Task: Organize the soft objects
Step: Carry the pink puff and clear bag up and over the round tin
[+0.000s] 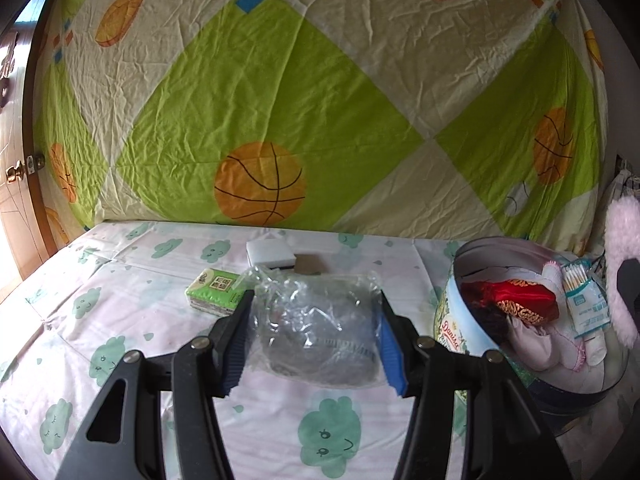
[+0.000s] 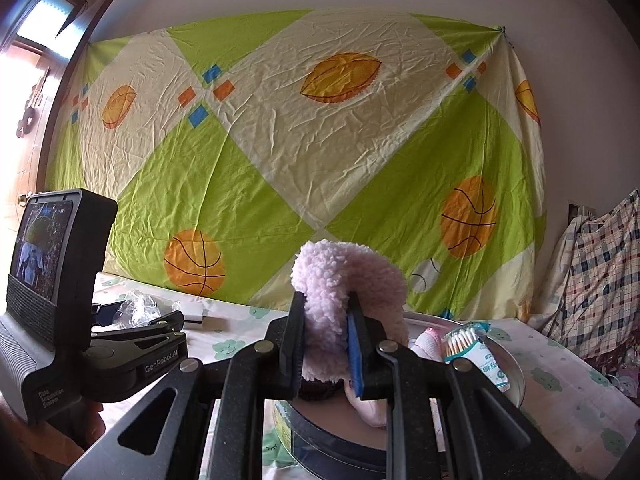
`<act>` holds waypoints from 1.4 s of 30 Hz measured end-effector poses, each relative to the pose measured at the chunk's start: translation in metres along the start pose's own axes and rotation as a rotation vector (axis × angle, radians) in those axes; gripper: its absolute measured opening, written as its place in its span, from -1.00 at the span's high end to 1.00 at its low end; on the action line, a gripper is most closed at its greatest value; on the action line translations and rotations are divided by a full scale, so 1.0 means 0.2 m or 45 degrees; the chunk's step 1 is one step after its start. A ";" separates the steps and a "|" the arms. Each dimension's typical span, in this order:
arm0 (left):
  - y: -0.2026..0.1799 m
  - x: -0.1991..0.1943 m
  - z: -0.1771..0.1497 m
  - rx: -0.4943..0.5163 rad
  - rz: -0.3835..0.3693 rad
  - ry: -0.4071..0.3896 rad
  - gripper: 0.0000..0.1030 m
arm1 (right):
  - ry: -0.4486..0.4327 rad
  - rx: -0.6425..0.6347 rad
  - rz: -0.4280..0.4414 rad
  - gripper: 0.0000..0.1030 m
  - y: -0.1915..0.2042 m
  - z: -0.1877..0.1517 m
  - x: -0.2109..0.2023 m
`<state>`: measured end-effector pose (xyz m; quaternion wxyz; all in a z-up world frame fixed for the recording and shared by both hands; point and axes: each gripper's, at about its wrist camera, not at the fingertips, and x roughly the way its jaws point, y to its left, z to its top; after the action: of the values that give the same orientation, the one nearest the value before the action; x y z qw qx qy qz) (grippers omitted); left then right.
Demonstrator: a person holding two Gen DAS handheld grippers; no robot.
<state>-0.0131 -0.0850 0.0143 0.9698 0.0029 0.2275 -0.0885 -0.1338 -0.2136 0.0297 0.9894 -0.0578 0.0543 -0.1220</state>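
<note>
We had the pink fleece piece (image 2: 344,304) clamped upright in the right gripper (image 2: 324,344), its long axis standing above the round tin (image 1: 452,328), which lay directly below and just ahead; the tin already held a red pouch (image 1: 516,304) and a cotton swab pack (image 1: 584,300); the clear plastic bag (image 1: 316,332) sat pinched between the pads of our left gripper (image 1: 312,344), left of the tin; we judged the right hand nearer the drop; a green tissue pack (image 1: 212,290) and white sponge (image 1: 268,250) lay beyond on the bed (image 1: 120,280).
</note>
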 end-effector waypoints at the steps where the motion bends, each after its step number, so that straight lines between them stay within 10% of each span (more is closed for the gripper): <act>1: -0.02 -0.01 0.00 0.003 -0.005 -0.002 -0.07 | -0.001 0.003 -0.004 0.61 -0.01 0.00 0.00; 42: -0.70 -0.03 0.08 0.131 -0.219 -0.029 -0.07 | 0.017 -0.011 -0.265 0.61 -0.60 -0.02 0.08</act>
<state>-0.0353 -0.2222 0.0361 0.9597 0.0321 0.2112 -0.1828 -0.1463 -0.3346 0.0405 0.9707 -0.0664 0.0551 -0.2243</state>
